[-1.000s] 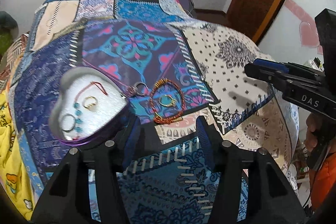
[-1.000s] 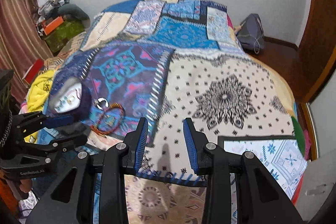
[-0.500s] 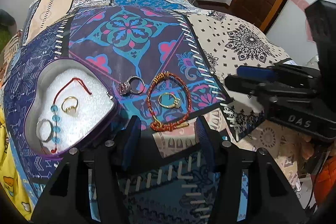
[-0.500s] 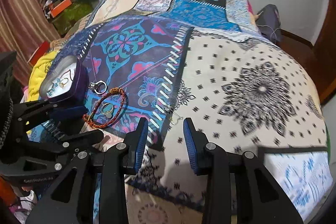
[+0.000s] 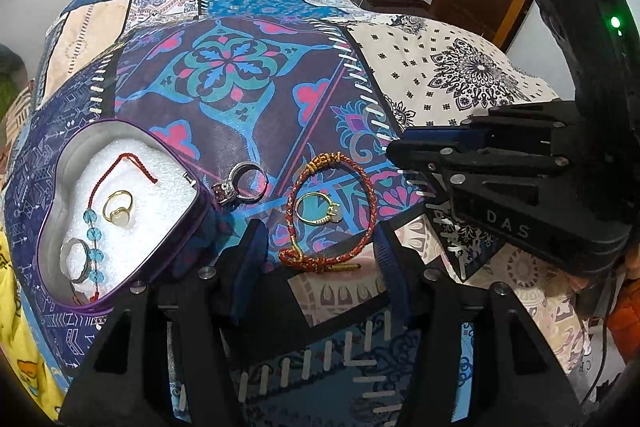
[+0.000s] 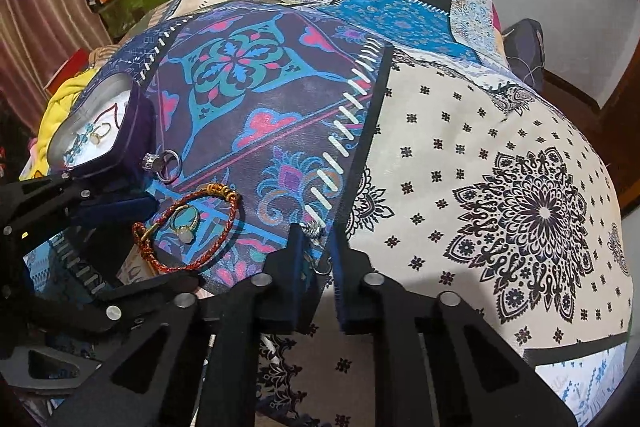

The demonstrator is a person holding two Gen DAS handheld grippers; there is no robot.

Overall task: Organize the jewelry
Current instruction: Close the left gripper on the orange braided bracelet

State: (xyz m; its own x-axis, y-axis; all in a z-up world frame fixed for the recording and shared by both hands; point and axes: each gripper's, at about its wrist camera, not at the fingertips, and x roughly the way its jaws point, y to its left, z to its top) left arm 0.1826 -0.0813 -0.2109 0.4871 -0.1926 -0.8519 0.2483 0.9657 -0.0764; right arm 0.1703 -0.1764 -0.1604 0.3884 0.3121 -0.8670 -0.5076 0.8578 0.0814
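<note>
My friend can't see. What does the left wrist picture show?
An open left gripper hovers over a red-and-gold braided bracelet circling a gold ring on a patchwork bedspread. Beside it, a silver ring lies by a purple heart-shaped box holding more jewelry.

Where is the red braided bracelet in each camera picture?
Left wrist view: the red braided bracelet lies on the bedspread at lower centre, just ahead of the left gripper, looped around a gold ring.
Right wrist view: the bracelet lies at lower left, to the left of the right gripper.
Shared landmark: the heart-shaped jewelry box, left of the bracelet in both views.
</note>
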